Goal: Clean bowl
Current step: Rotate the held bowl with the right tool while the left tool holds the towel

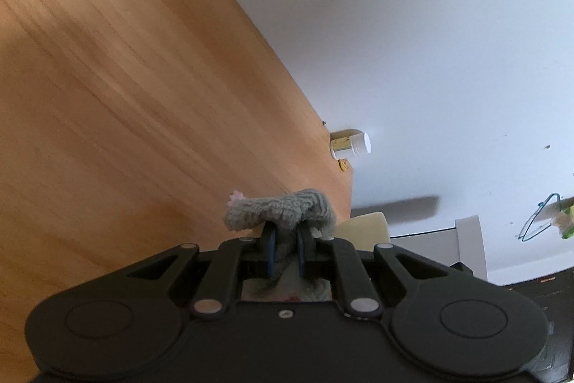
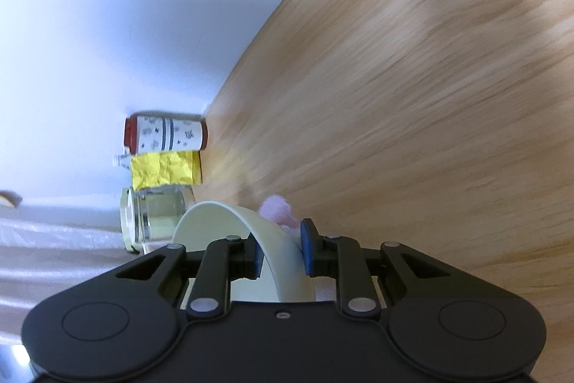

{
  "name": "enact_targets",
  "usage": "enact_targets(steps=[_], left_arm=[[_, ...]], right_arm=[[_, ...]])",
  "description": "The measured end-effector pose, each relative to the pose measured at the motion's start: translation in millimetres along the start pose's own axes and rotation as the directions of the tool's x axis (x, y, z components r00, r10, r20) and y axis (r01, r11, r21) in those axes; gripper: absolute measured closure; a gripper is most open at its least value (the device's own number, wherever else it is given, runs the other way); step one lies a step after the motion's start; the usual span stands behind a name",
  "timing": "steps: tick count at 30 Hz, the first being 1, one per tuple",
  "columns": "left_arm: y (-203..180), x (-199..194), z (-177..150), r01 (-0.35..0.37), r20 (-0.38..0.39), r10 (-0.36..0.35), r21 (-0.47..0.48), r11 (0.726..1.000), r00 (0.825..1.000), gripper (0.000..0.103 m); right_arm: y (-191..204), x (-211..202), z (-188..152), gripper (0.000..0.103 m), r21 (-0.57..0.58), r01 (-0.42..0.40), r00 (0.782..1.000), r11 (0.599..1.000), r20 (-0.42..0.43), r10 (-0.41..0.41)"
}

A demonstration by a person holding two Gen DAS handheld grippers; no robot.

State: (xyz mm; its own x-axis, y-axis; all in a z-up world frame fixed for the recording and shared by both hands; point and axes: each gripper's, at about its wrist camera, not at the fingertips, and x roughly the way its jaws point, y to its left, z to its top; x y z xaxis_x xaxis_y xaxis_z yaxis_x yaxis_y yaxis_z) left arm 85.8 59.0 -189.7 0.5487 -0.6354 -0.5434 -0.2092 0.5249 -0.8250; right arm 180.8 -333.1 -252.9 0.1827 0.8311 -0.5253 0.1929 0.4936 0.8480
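L tongs [image 1: 286, 248] clenched on a grey fluffy cloth [image 1: 283, 212], which bunches over the blue pads; a bit of pink shows at its left end. Wooden desk [image 1: 125, 96] fills the left wrist view's left side, w/ a small white-capped bottle [image 1: 349, 144] at its far edge by the wall. R tongs [image 2: 281, 252] grasping the cream bowl [image 2: 229, 221] by its rim, bowl tipped on edge. Beyond it: glass jar [image 2: 158, 218], yellow crumpled paper [image 2: 165, 169], red-ended patterned tin [image 2: 166, 133], all near the wall. Something pink [image 2: 276, 207] just behind the bowl, blurred.
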Motion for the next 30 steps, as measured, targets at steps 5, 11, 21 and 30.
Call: enact_targets(steps=[5,11,21,30], left_arm=[[7.0,-5.9,-1.5,0.012,0.012,-0.011,-0.040,0.999,1.000,0.093],[2.2,-24.0,-0.6,0.069,0.063,-0.064,-0.079,0.994,0.996,0.093],[-13.5,-46.6,0.0,0.146,0.130,-0.133,-0.094,0.985,0.983,0.093],[-37.2,-45.0,-3.5,0.052,0.154,-0.056,0.025,0.998,0.987,0.093]], right_arm=[[-5.5,0.3,3.3,0.079,0.047,-0.003,1.000,0.999,0.014,0.003],[-6.7,-0.2,4.1,0.079,0.046,-0.032,0.999,0.998,0.016,0.031],[-4.1,-7.7,3.8,0.079,0.030,-0.154,0.988,0.988,0.030,0.153],[-3.4,-12.5,1.4,0.080,0.031,-0.116,0.993,0.993,0.025,0.116]])
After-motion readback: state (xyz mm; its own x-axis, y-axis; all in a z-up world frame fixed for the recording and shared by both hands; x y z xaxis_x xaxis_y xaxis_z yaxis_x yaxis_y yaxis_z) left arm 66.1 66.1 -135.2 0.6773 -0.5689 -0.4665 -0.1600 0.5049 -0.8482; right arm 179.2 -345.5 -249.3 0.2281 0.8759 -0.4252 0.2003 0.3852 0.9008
